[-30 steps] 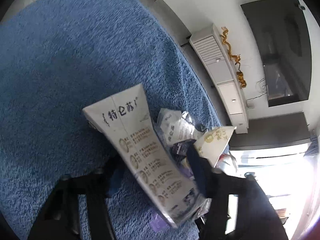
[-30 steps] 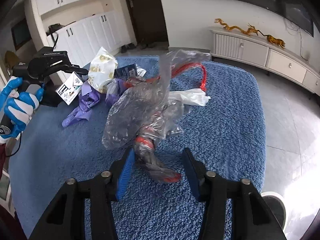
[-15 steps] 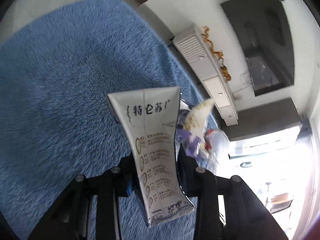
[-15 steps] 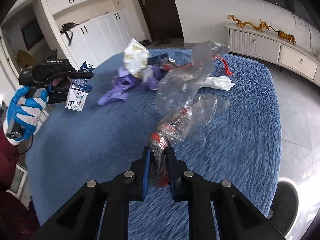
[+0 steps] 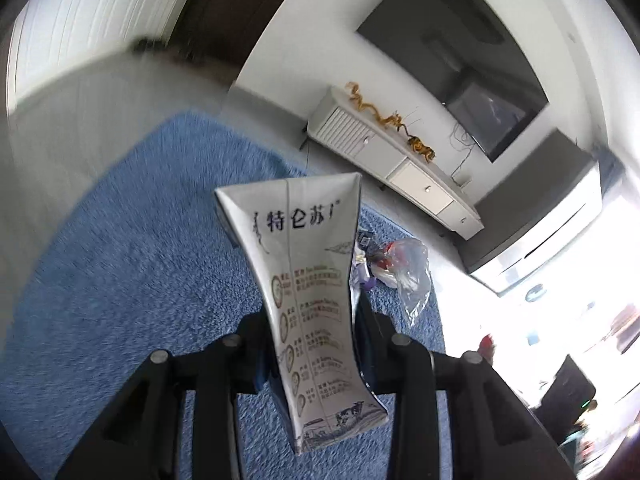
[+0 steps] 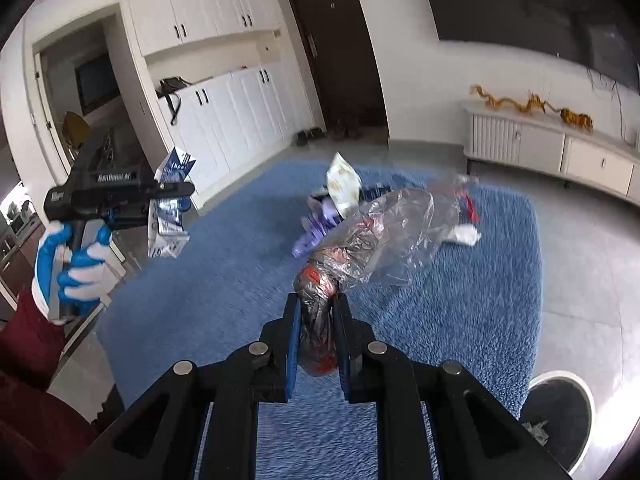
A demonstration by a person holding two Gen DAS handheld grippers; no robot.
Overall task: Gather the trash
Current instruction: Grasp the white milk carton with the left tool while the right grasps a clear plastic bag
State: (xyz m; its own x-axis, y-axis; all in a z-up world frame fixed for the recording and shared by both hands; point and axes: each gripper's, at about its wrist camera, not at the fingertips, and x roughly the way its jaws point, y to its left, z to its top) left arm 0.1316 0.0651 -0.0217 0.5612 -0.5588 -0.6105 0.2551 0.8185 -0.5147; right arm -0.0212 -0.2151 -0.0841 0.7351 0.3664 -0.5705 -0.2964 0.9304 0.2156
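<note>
My left gripper (image 5: pixel 314 320) is shut on a squashed white milk carton (image 5: pixel 308 280) with blue print, held in the air above the blue rug (image 5: pixel 132 264). In the right wrist view the left gripper (image 6: pixel 176 196) and the carton (image 6: pixel 168 216) show at the left. My right gripper (image 6: pixel 318 312) is shut on a crumpled clear plastic bag (image 6: pixel 376 236) with red inside, lifted off the rug (image 6: pixel 224 280). A purple glove (image 6: pixel 316 228) and a white-yellow wrapper (image 6: pixel 342 184) lie behind it on the rug.
A round bin (image 6: pixel 560 412) stands off the rug's edge at the lower right. A low white cabinet (image 6: pixel 552 148) lines the far wall. White cupboards (image 6: pixel 228 116) and a dark door (image 6: pixel 336 48) stand at the back. More litter (image 5: pixel 396 264) lies on the rug.
My left gripper has lifted the carton up and away from the pile. My right gripper has shut on the plastic bag and raised it off the rug.
</note>
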